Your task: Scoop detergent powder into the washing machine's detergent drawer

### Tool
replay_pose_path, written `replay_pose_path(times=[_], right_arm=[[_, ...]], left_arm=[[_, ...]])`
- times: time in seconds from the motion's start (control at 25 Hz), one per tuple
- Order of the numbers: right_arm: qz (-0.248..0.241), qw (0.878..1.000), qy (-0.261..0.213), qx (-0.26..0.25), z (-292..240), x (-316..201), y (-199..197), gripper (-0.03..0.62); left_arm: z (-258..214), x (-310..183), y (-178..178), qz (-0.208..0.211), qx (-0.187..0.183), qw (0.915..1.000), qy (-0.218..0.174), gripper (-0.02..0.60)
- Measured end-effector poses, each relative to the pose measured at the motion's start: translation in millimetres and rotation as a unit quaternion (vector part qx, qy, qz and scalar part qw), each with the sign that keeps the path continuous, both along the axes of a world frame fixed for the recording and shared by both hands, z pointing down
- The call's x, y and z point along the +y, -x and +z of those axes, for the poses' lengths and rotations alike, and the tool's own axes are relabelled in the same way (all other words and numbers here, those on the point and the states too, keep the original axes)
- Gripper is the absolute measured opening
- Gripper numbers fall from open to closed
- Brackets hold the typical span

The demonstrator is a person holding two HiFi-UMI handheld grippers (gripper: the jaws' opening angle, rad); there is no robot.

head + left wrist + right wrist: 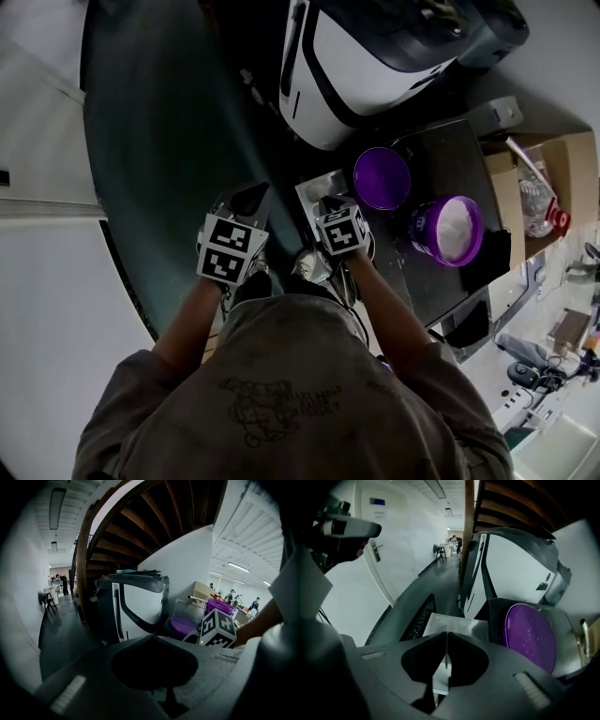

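Sitting open near the desk's [450, 155] right edge, the tub [448, 230] shows white powder [454, 225] inside its purple rim. Its lid [382, 178] lies flat just beside it, toward the desk's left edge, apart from the tub. In the right gripper view the lid [529, 637] is speckled with pale grains, and its lower edge is cut off by the gripper body.

A pale tray [322, 185] juts at the desk's left corner. The right gripper [328, 202] covers its near part, so I cannot tell whether it is the drawer. That gripper's jaws are closed tip to tip in its own view [446, 637]; only a thin sliver shows between them, with the tray [457, 623] beyond and nothing gripped.

The left gripper [251, 197] hangs over the dark floor, off the desk. Its jaws meet at a point [152, 638] and hold nothing.

The washer [375, 66] stands past the desk's far edge, its top cut off in the head view. A box [539, 178] sits off the right edge, its contents hard to make out.
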State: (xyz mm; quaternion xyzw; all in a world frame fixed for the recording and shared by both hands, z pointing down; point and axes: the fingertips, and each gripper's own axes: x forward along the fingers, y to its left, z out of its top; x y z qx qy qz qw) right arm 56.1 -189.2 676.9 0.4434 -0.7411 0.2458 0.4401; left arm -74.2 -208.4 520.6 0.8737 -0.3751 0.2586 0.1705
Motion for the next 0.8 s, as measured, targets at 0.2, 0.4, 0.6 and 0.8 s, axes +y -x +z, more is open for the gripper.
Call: replay_pose_path(times=[0.2, 0.4, 0.6, 0.8], right_arm=[[-0.034, 0.998, -0.017, 0.054, 2, 1, -1, 0.035], [-0.067, 0.990, -0.044, 0.115, 1, 1, -5, 0.035], [-0.089, 0.979, -0.064, 0.170, -4, -1, -5, 0.035], [-0.106, 0.965, -0.075, 0.228, -10, -2, -9, 0.035]], left_arm=[[8, 6, 11, -0.012, -0.002, 0.9999, 0.011, 0.000], [17, 17, 20, -0.025, 0.003, 0.9993, 0.026, 0.000], [23, 26, 24, -0.015, 0.002, 0.9993, 0.034, 0.000], [24, 28, 28, -0.013, 0.010, 0.9993, 0.032, 0.000]])
